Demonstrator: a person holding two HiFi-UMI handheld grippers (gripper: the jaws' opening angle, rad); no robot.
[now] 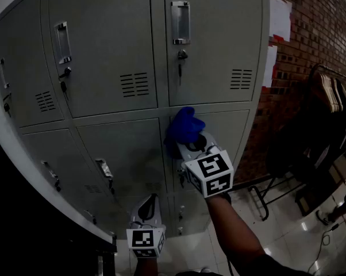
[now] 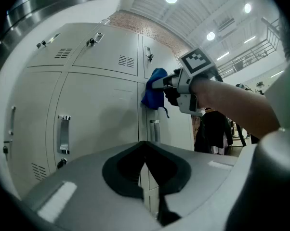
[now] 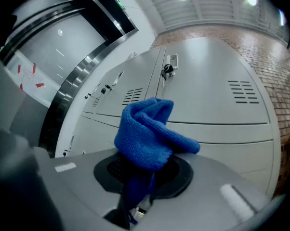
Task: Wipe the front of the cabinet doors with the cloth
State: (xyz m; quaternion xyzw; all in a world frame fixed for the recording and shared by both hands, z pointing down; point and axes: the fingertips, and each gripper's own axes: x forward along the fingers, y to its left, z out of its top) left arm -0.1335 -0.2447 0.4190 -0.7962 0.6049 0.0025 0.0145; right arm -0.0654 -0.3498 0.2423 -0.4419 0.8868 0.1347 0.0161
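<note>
A grey metal locker cabinet [image 1: 115,45] with several doors fills the head view. My right gripper [image 1: 191,144] is shut on a bunched blue cloth [image 1: 183,126]. The cloth lies against the top left corner of the lower right door [image 1: 233,128], beside the seam. In the right gripper view the cloth [image 3: 147,131] bulges out over the right gripper [image 3: 146,170], with a tail hanging down between the jaws. The left gripper view shows the cloth [image 2: 155,94] against the door front. My left gripper [image 1: 147,214] hangs low before the bottom doors, shut and empty, as its own view of the left gripper [image 2: 145,153] shows.
Handles and keyed locks [image 1: 181,55] stick out from the doors. A brick wall [image 1: 316,33] with white papers [image 1: 279,17] stands at the right. A dark rack with hanging things [image 1: 328,108] and a glossy tiled floor [image 1: 288,229] lie beyond the cabinet's right side.
</note>
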